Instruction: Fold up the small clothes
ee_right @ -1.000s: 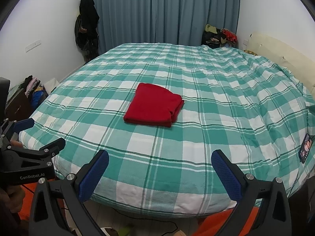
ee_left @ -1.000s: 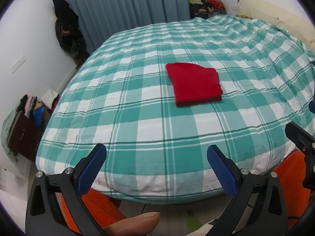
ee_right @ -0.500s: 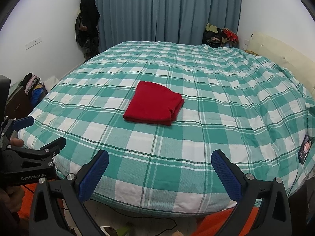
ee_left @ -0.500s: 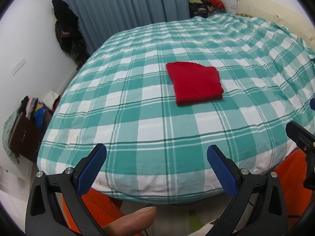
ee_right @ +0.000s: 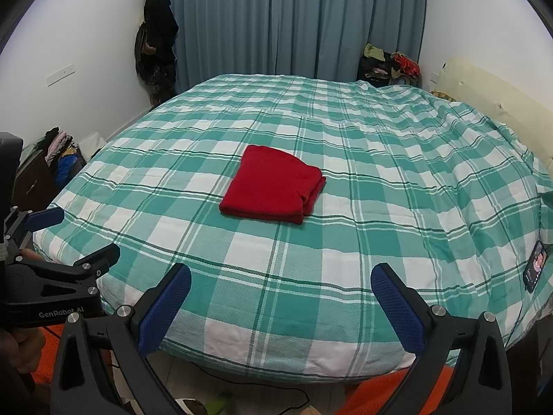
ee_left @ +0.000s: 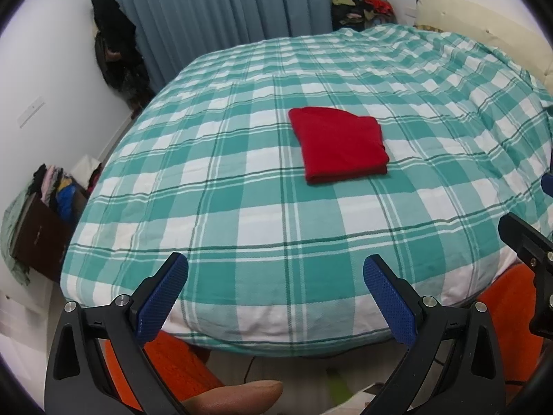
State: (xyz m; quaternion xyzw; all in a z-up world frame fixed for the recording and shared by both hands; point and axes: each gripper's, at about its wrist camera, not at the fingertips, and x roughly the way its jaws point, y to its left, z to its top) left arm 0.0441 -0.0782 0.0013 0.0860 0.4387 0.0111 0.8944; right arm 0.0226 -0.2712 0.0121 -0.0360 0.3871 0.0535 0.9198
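A red garment [ee_left: 340, 148] lies folded into a flat rectangle near the middle of the green-and-white checked bed [ee_left: 242, 207]; the right wrist view shows the same folded garment [ee_right: 273, 185] on the bed [ee_right: 380, 207]. My left gripper [ee_left: 275, 278] hangs open off the bed's near edge, well short of the garment, nothing between its blue pads. My right gripper [ee_right: 280, 287] is open too, also back from the near edge and holding nothing. Each gripper shows at the edge of the other's view.
A phone [ee_right: 535, 266] lies on the bed's right edge. Clothes are piled on a dark box [ee_left: 38, 214] at the left and on a stand [ee_right: 390, 64] by the blue curtains [ee_right: 290, 20]. An orange rug [ee_left: 172, 366] covers the floor below.
Both grippers have drawn back and risen slightly, so the bed sits a little farther off. The folded garment has not moved.
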